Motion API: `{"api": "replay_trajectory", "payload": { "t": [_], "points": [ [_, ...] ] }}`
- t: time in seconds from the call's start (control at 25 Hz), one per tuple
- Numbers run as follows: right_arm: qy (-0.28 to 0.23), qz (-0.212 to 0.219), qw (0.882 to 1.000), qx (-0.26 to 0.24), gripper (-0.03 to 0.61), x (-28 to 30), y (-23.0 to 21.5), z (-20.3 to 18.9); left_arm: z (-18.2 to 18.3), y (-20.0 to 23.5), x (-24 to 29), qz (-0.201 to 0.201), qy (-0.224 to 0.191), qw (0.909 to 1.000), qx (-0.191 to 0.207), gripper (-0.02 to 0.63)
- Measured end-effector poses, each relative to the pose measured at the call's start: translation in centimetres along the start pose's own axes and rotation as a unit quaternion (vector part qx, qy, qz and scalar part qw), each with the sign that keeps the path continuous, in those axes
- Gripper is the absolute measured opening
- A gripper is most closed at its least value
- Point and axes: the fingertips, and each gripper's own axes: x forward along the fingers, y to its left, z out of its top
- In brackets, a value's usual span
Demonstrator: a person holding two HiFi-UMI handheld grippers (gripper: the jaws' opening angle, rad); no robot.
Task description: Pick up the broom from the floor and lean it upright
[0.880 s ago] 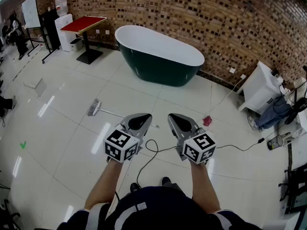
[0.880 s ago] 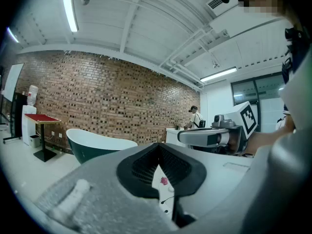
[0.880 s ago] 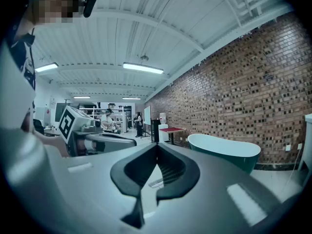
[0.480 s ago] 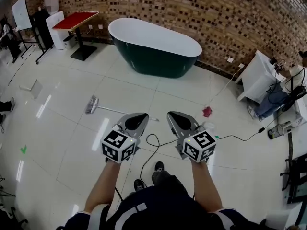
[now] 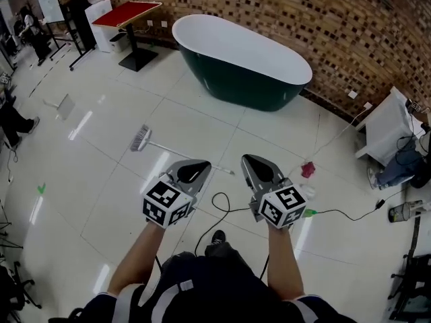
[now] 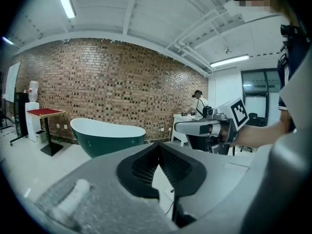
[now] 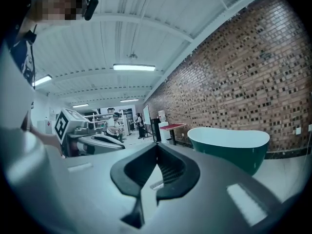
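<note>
Well, on the head view I see the broom flat on the floor, brush end to the left, just ahead of the left gripper and right gripper; neither touches it. On the left gripper view the jaws meet tip to tip on nothing, tub beyond. The right gripper view shows the same: closed, empty. I judge this the approach; next I must open a gripper, stoop, and close on the handle.
</note>
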Motion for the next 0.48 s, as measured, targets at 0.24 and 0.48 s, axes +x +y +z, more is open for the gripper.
{"api": "replay_trajectory", "payload": {
  "t": [0.24, 0.48],
  "points": [
    [0.004, 0.012, 1.000, 0.024, 0.002, 4.0, -3.1, -0.5, 0.2, 3.7, 2.2, 0.011, 0.025, 0.9996, 0.000, 0.002],
    [0.016, 0.000, 0.999, 0.036, 0.002, 8.8, -4.0, -1.5, -0.3, 9.0, 3.7, -0.007, 0.040, 0.9991, 0.008, 0.002]
  ]
}}
